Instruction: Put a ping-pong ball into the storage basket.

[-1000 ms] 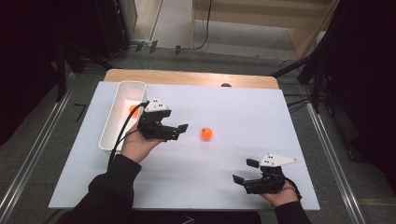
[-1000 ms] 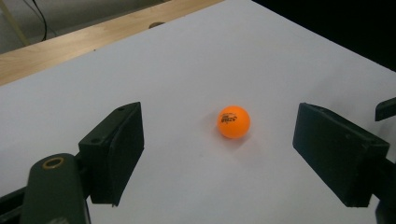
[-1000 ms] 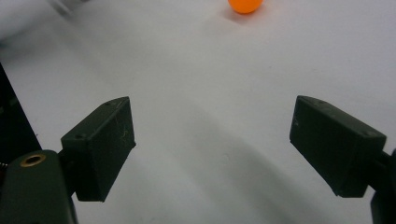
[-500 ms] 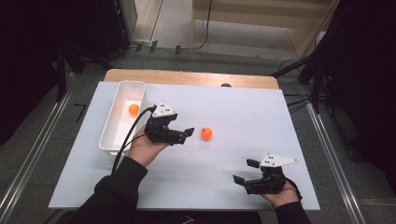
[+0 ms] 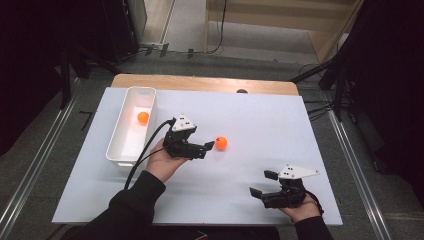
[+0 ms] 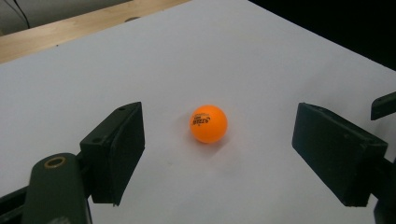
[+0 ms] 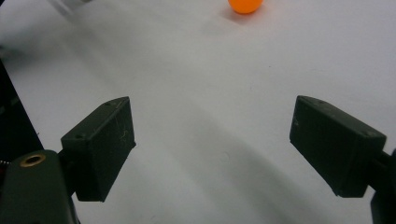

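An orange ball [image 5: 220,143] lies on the white table top near the middle. My left gripper [image 5: 206,149] is just left of it and open, with its tips close to the ball. In the left gripper view the ball [image 6: 208,123] sits on the table between and a little beyond the two spread jaws, touching neither. A second orange ball [image 5: 143,118] rests inside the white tray [image 5: 118,142] at the left. My right gripper [image 5: 260,183] is open and holds nothing near the front right of the table. The loose ball [image 7: 245,5] appears far ahead in the right gripper view.
The tray stands lengthwise along the table's left side. A wooden strip [image 5: 200,83] borders the far edge of the white top. A black cable [image 5: 145,150] trails from my left gripper past the tray's near end.
My left gripper has moved right, away from the tray and up to the loose ball. The right gripper has stayed where it was.
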`<state>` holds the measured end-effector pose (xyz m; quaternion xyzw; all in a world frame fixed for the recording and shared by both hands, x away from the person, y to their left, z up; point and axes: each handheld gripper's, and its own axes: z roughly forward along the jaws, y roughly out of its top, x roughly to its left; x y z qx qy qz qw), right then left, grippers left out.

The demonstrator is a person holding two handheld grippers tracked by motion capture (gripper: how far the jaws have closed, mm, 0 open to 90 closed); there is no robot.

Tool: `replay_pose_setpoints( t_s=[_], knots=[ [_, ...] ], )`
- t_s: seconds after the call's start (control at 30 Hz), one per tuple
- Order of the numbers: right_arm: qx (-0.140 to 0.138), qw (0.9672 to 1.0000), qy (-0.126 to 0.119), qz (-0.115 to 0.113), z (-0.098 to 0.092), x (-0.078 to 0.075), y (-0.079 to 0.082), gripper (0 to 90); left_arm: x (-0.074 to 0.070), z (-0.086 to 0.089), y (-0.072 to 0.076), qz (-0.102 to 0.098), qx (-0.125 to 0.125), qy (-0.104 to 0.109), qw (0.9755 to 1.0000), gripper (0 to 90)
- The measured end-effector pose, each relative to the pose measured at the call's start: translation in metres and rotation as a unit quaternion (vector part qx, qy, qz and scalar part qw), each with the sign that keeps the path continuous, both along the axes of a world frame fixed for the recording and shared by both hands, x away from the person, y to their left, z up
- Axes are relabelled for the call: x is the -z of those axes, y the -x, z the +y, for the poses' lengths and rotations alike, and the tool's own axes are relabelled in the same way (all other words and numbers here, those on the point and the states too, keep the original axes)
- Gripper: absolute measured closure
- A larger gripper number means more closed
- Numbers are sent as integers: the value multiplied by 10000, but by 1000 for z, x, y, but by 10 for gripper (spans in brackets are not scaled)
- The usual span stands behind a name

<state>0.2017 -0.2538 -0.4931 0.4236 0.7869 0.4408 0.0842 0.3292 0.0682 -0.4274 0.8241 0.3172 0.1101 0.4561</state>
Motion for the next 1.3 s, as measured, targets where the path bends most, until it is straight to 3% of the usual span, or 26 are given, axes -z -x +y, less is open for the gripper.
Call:
replay_pose_setpoints(
  t_s=[0.2, 0.4, 0.67, 0.8, 1.17, 1.3],
  knots=[
    [-4, 10000, -14, -13, 0, 0, 0, 125, 0, -3, -4, 0, -45, 64, 10000, 175],
    [-11, 10000, -21, 1, 1, 0, 0, 125, 1, -10, -9, -53, -11, -54, 10000, 175],
    [-2, 10000, -25, 7, 1, -1, 0, 125, 7, -22, -19, 51, 5, -38, 10000, 175],
    [-1, 10000, -12, -14, 1, -1, 0, 125, 7, -25, -23, 199, 49, 76, 9998, 175],
    [-50, 10000, -20, -32, 1, -1, 0, 125, 13, -40, -32, -60, 27, -96, 9999, 175],
    [-52, 10000, -26, -29, 1, -1, 0, 125, 17, -44, -36, -53, 29, -113, 9999, 175]
  ],
)
